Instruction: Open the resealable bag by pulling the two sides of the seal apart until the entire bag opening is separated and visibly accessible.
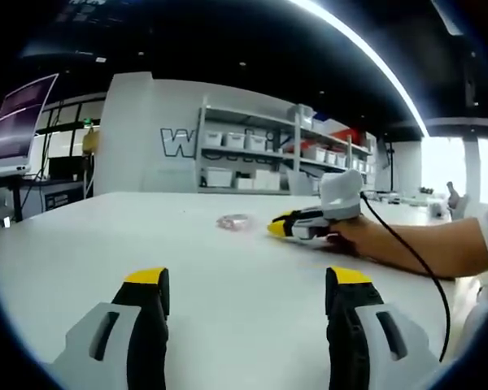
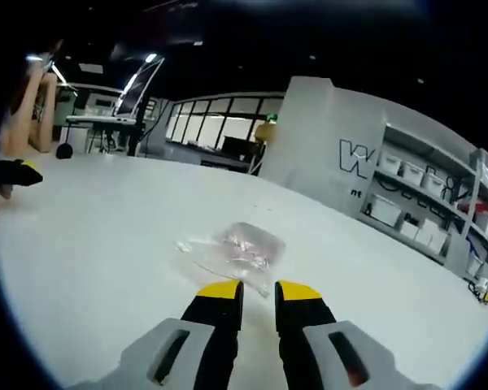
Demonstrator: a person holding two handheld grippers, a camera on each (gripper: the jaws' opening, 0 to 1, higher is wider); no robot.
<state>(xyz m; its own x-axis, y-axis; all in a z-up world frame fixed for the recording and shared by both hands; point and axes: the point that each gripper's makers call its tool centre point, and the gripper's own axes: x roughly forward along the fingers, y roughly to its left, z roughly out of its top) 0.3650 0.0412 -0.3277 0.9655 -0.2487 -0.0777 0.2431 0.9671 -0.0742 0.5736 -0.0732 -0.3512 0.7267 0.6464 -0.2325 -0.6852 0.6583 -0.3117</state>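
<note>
The clear resealable bag lies flat on the white table, with something pinkish inside. My right gripper sits just short of the bag's near edge. Its yellow-tipped jaws stand a narrow gap apart with nothing between them. In the left gripper view the bag is small and far out on the table. The right gripper, held by a hand, points at it from the right. My left gripper is wide open over bare table, well short of the bag. Its yellow tip shows at the far left of the right gripper view.
A black cable trails from the right gripper across the person's forearm. Shelves with white bins stand behind the table against a wall. A monitor stands on a desk at the left. The table's far edge lies beyond the bag.
</note>
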